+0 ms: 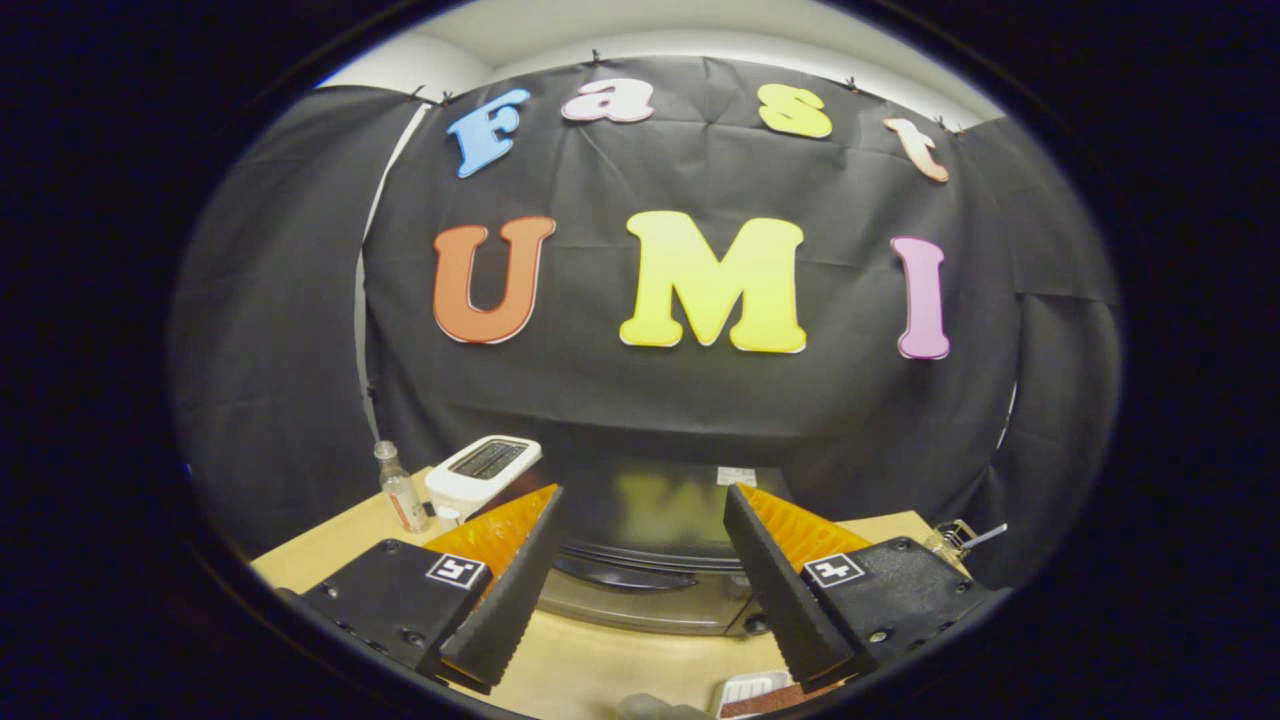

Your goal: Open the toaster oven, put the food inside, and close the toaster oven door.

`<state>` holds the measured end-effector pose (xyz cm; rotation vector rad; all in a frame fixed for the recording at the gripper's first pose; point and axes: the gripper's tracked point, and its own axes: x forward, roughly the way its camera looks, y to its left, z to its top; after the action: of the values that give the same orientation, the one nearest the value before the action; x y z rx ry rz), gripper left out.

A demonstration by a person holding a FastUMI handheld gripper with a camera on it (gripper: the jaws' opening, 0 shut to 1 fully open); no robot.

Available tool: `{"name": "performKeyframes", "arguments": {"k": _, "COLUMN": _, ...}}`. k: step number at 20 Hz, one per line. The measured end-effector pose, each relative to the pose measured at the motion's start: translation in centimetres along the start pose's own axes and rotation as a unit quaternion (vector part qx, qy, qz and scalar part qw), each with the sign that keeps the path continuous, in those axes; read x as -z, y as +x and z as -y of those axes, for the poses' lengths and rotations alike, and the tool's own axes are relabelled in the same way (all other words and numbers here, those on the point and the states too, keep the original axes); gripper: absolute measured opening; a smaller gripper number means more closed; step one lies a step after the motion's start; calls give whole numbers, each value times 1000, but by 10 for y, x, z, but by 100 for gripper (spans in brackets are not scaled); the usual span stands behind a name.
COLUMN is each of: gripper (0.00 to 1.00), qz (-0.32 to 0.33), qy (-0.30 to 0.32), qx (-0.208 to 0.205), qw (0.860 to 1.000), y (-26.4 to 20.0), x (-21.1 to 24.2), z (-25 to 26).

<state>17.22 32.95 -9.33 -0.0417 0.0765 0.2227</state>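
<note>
A black toaster oven point(650, 530) stands on the wooden table point(590, 670), straight ahead and beyond my fingers, seen from above its glossy top. Its door looks closed, with the dark handle bar point(625, 578) running across the front between my fingers. My gripper point(645, 500) is open, with nothing between its fingers, and hovers above and in front of the oven. Close under the gripper, by the right finger, lies a white tray holding something reddish-brown point(758, 695), likely the food, mostly hidden.
A white pop-up toaster point(482, 472) sits left of the oven, with a small clear bottle point(400, 492) beside it. A metal wire object point(958, 540) lies at the table's right end. Black cloth walls close in the back and sides.
</note>
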Motion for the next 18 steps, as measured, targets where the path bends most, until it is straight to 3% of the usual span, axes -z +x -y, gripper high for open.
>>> {"name": "performKeyframes", "arguments": {"k": 7, "gripper": 100, "qz": -41, "qy": -26, "qx": 12, "qw": 999, "y": 69, "x": 44, "z": -38}}
{"name": "performKeyframes", "arguments": {"k": 18, "gripper": 100, "qz": -95, "qy": 16, "qx": 39, "qw": 995, "y": 68, "x": 81, "z": -36}}
